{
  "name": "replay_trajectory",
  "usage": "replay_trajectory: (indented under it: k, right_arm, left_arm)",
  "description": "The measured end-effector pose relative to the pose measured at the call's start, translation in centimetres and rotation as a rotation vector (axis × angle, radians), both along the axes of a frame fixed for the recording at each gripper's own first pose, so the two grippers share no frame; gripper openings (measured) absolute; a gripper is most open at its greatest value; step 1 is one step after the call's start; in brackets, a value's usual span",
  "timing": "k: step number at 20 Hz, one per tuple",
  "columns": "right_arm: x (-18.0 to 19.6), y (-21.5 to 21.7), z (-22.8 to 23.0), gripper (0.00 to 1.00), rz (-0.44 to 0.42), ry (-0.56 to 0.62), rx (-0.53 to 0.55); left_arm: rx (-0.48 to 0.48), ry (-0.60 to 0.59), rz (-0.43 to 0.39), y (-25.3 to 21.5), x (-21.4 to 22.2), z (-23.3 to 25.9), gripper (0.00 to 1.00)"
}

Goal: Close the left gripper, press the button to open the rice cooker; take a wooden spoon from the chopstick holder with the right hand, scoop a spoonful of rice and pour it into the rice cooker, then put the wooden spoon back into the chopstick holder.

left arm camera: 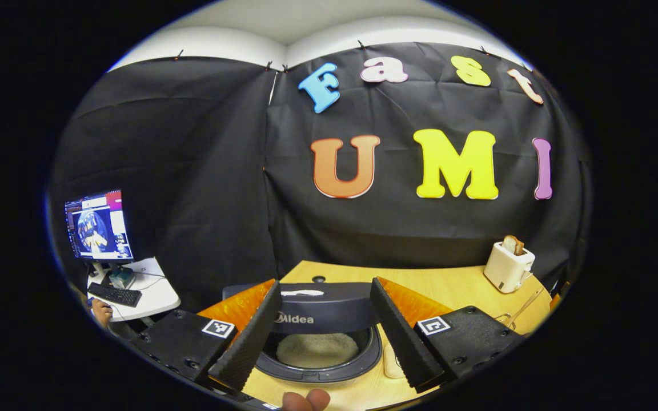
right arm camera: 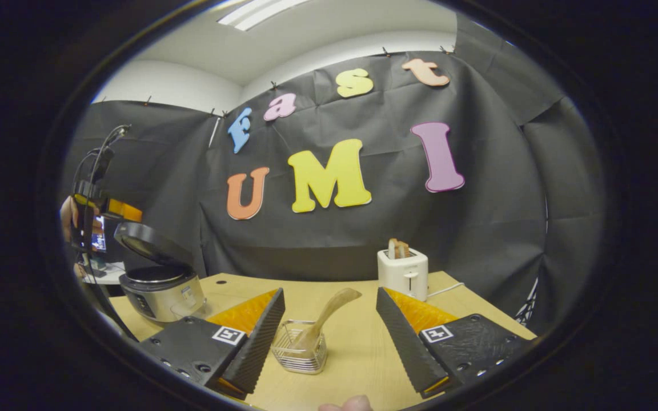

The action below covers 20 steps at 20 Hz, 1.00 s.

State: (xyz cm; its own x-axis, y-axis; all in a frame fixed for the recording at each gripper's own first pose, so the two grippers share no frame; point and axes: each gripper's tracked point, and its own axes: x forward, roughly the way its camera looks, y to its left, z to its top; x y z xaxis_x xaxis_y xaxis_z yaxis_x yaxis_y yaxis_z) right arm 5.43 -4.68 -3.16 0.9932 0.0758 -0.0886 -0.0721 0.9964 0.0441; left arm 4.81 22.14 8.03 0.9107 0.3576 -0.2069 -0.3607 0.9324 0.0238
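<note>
The rice cooker (right arm camera: 160, 285) stands near the counter's (right arm camera: 357, 354) left edge in the right gripper view, lid up, so the button step looks done. In the left gripper view the left hand-held gripper (left arm camera: 322, 342) hangs over the open pot with its jaws wide, the pale rice (left arm camera: 316, 349) inside showing between them.

The right hand-held gripper (right arm camera: 329, 351) is also spread wide and holds nothing. Straight ahead of it, toward the counter's front edge, sits the wire chopstick holder (right arm camera: 299, 348) with the wooden spoon (right arm camera: 329, 311) leaning in it — handle down in the basket, bowl end tilted up and to the right.

The spoon is probably light, stiff and smooth; wood can slip or swivel between flat pads. The shaft just above the basket rim looks the best place to pinch, across its narrow sides. The holder seems light and thin-wired, so it may tip or drag along if the spoon catches on the lift — a straight pull along the spoon's lean would suit. A toaster (right arm camera: 402, 274) stands toward the far edge, well apart.
</note>
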Motion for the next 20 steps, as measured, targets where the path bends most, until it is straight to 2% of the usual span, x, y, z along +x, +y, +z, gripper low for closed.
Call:
replay_trajectory:
  k: [1, 2, 3, 5, 6, 7, 8, 9, 11, 12, 13, 20]
  right_arm:
    - [-0.1, 0.2, 0.2, 0.92, -0.001, -0.003, -0.012]
    - [-0.2, 0.5, 0.6, 0.96, -0.002, -0.011, -0.021]
    - [-0.3, 0.9, 0.8, 0.96, -0.001, -0.017, -0.028]
    - [-0.4, 1.7, 1.3, 0.96, 0.000, -0.033, -0.052]
    - [-0.5, 2.2, 1.7, 1.00, 0.001, -0.042, -0.061]
    - [-0.7, 2.9, 1.9, 0.92, 0.005, -0.051, -0.063]
    - [-0.8, 3.4, 2.2, 0.92, 0.007, -0.060, -0.063]
    - [-0.8, 3.9, 2.5, 0.96, 0.011, -0.070, -0.059]
    - [-0.9, 4.9, 3.0, 0.96, 0.017, -0.087, -0.050]
    - [-1.0, 5.1, 3.1, 0.92, 0.012, -0.089, -0.057]
    - [-1.2, 5.1, 2.9, 0.96, 0.009, -0.085, -0.069]
    - [-2.7, 4.8, 2.5, 0.96, -0.031, -0.073, -0.115]
  left_arm:
    - [-0.005, -0.025, -0.007, -0.3, -0.1, 0.4, 0.99]
    - [-0.012, -0.044, -0.019, -0.7, -0.3, 0.7, 1.00]
    - [-0.008, -0.062, -0.020, -0.9, -0.7, 1.1, 0.96]
    - [0.017, -0.110, -0.026, -1.3, -1.8, 1.8, 1.00]
    - [0.030, -0.135, -0.029, -1.7, -2.3, 1.7, 1.00]
    - [0.037, -0.148, -0.033, -2.2, -2.9, 1.4, 1.00]
    - [0.036, -0.158, -0.039, -2.9, -3.5, 0.8, 0.99]
    - [0.029, -0.175, -0.053, -3.8, -4.0, 0.3, 0.99]
    - [0.013, -0.214, -0.088, -6.0, -4.7, -0.6, 0.99]
    - [0.013, -0.229, -0.102, -6.8, -5.0, -1.1, 0.99]
    - [0.017, -0.237, -0.110, -7.3, -5.5, -1.6, 1.00]
    - [0.011, -0.230, -0.109, -7.8, -7.3, -5.2, 0.99]
